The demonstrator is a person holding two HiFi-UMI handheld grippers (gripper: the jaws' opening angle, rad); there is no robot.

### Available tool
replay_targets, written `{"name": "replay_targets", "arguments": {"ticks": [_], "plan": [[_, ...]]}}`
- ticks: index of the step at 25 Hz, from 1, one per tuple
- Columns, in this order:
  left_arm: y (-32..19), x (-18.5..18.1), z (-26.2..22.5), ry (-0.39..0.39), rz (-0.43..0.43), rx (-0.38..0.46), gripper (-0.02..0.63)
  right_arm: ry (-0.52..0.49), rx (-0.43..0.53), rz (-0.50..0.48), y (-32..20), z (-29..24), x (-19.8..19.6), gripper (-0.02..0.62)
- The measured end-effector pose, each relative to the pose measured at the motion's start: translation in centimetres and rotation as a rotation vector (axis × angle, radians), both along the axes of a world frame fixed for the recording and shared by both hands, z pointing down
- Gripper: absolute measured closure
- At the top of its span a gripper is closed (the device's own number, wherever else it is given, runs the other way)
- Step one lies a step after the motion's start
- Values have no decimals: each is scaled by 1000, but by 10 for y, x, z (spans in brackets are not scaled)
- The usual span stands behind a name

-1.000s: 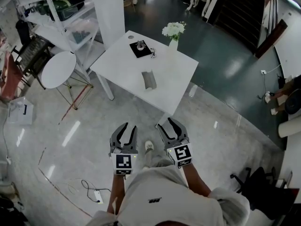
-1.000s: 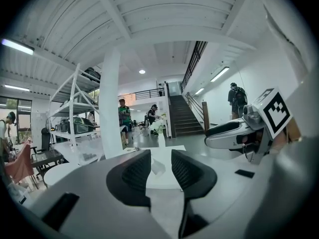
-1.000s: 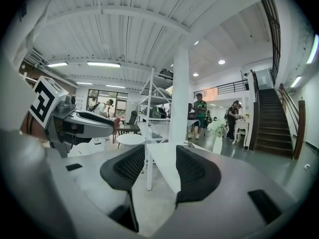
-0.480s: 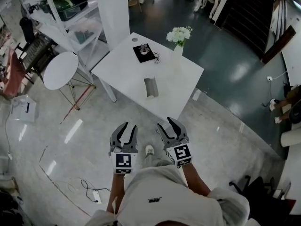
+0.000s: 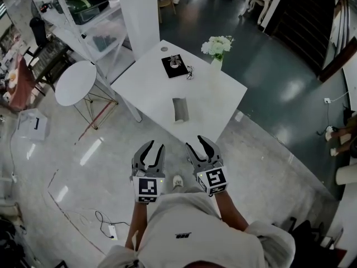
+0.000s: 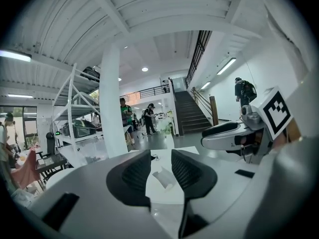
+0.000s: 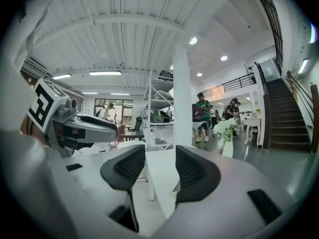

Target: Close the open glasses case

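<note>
Both grippers edge toward the white square table, which now sits lower in the head view than a second ago. On it, at centre frame, lies the open grey glasses case, untouched. At lower centre the left gripper and the right gripper hover over the glossy grey floor, well short of the table. Each has its jaws spread wide with nothing between the pads.
</note>
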State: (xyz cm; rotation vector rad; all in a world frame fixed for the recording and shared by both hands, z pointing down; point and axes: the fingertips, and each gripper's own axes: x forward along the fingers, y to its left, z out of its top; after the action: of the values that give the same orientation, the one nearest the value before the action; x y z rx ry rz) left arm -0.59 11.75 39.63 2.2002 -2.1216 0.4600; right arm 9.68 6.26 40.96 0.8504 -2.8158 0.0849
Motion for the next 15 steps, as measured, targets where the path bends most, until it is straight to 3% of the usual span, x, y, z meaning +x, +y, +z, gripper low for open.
{"name": "replay_targets", "arguments": {"ticks": [15], "plan": [[-44,-20,2,-21,-30,-5,471,-12,-8,-30,-48,4,-21,400]]}}
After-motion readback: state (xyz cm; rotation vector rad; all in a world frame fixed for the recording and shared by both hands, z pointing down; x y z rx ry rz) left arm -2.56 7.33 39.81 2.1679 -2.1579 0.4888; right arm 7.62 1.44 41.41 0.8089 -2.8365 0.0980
